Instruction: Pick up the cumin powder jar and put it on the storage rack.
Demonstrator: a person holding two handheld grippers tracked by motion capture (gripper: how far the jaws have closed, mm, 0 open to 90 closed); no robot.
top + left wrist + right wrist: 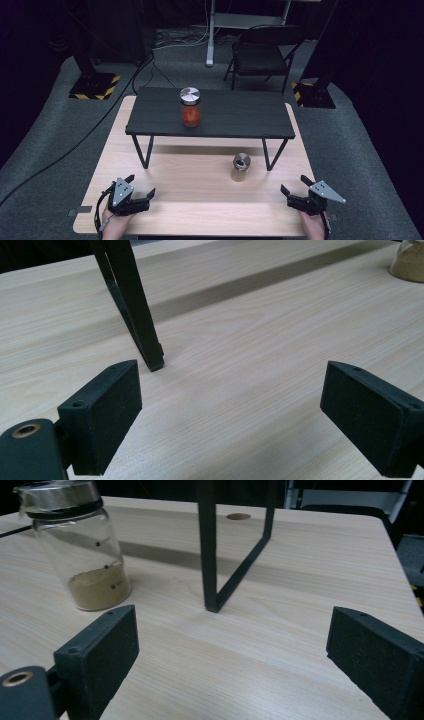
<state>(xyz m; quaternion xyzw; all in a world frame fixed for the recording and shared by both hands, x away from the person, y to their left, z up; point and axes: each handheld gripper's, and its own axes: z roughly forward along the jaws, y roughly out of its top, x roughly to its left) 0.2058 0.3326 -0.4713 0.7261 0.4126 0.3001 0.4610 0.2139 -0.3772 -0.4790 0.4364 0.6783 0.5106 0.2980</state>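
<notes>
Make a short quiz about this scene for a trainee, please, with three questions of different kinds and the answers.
1. True or false: the red jar stands on the black shelf.
2. Where is the tan jar? A) on the shelf B) on the table, near the shelf's right leg C) in the right gripper
3. Fill in: the fingers of the left gripper are ____.

Key
1. True.
2. B; in the right gripper view it stands left of the leg, holding a low layer of tan powder.
3. Open, with nothing between them; the right gripper's too.
</notes>
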